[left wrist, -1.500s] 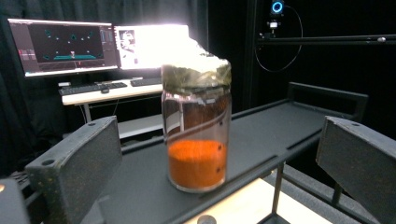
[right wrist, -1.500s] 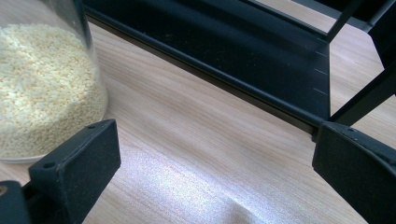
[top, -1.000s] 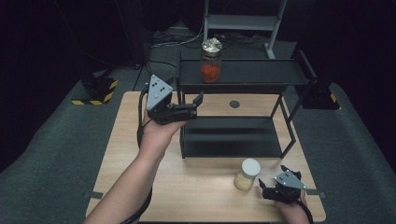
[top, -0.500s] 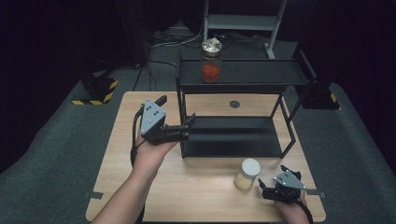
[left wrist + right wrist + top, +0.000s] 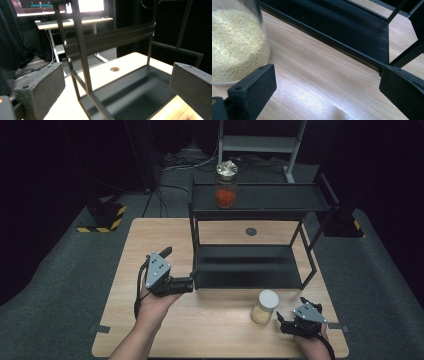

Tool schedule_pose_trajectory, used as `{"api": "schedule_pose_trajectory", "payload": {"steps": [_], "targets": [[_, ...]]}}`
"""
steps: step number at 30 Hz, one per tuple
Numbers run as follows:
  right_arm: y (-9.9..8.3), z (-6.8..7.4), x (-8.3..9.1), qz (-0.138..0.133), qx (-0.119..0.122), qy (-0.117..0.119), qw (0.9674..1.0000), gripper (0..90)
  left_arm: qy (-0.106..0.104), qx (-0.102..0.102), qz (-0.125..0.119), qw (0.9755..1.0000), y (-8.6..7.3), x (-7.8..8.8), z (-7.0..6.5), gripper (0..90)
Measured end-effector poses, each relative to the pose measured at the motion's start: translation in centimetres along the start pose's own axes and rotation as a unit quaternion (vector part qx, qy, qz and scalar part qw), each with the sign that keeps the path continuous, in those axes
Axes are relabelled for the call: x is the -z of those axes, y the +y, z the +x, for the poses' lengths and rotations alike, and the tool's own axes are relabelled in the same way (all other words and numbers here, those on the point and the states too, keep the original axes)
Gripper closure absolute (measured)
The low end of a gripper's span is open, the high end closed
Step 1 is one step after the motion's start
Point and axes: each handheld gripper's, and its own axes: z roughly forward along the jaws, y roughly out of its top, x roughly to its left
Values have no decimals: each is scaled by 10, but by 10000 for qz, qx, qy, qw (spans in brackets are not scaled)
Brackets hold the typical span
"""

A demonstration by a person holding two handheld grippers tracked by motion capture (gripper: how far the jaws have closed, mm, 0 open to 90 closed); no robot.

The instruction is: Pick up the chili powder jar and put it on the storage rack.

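— Change since the earlier frame?
— The left gripper point(image 5: 186, 285) has dropped toward the table's near edge, jaws released, empty, at the shelf's point(image 5: 250, 265) front-left post. The right gripper point(image 5: 283, 322) rests with jaws spread, empty.
— The jar?
— The grain jar point(image 5: 264, 306) stands upright at ten o'clock of the right jaws, just beside them: clear glass, pale grains, white lid.
— Surroundings?
— Light wooden table point(image 5: 150, 240), grey carpet, dark room.

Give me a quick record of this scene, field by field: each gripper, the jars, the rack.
left gripper: open, empty, fingers at the rack's front left post
right gripper: open, empty, on the table beside the grain jar
grain jar: upright on the table, in front of the rack
red jar: upright on the rack's top shelf, left part
rack: black, two shelves, lower shelf bare
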Motion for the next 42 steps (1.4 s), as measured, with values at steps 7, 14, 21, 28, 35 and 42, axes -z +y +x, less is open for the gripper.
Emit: {"api": "schedule_pose_trajectory", "payload": {"steps": [7,14,21,28,35,42], "targets": [[0,1,0,10,32,-15,10000,3,6,48,215,9998,-28,4,1,4],[0,2,0,12,62,-24,10000,3,103,84,439,9989,-57,10,3,4],[1,2,0,23,85,-33,10000,3,136,134,812,9965,-86,12,4,4],[1,3,0,19,87,-52,9999,3,97,231,1238,9920,-110,11,7,4],[0,4,0,13,74,-85,9999,3,85,40,1725,9850,-115,7,6,4],[-1,5,1,-21,75,-77,9999,3,129,-310,1987,9795,-109,3,-4,16]]}}
